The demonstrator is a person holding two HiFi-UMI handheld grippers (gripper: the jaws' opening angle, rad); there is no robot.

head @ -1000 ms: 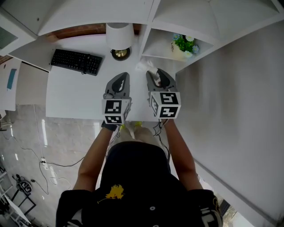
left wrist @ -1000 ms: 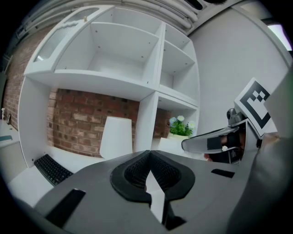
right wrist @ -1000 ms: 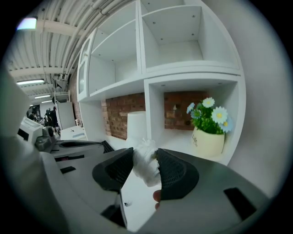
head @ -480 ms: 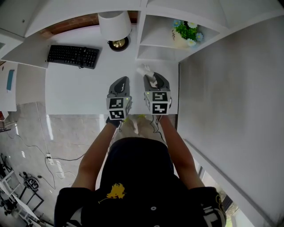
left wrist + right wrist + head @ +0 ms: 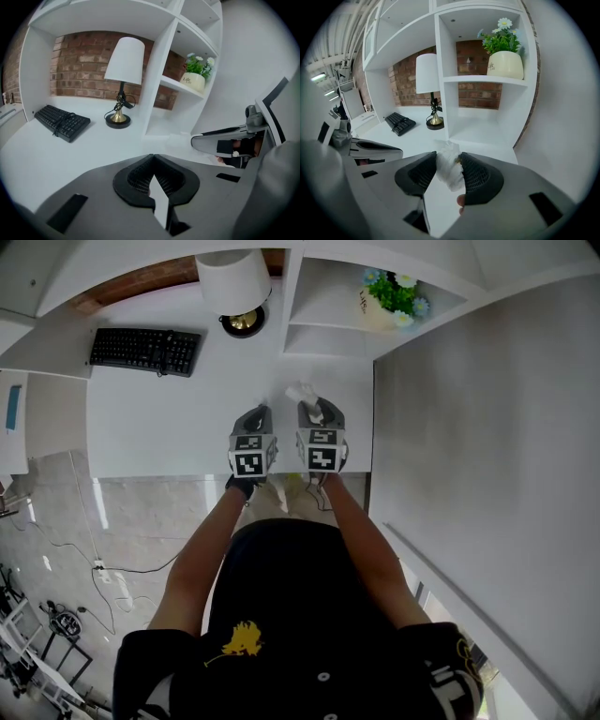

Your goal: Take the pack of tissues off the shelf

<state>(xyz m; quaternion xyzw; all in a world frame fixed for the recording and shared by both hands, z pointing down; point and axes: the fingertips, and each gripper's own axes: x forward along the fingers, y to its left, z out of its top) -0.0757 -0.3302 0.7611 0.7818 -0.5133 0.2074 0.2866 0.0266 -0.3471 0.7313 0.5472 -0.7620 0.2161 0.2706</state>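
A home office: a white desk (image 5: 159,418) with a keyboard (image 5: 143,350) at far left, a lamp (image 5: 234,282), shelves (image 5: 480,79) holding a plant (image 5: 389,298), and a brick wall (image 5: 84,70) behind.

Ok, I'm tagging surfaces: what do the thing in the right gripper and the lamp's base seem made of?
The pack of tissues: soft, crinkled white film or paper, by its folds. The lamp base: likely polished brassy metal, given its golden shine.

The person is wearing a black short-sleeved shirt (image 5: 281,596) showing a yellow print (image 5: 232,643) on the back. The grey left gripper (image 5: 260,410) and right gripper (image 5: 317,406) are each carrying a black-and-white marker cube (image 5: 249,459).
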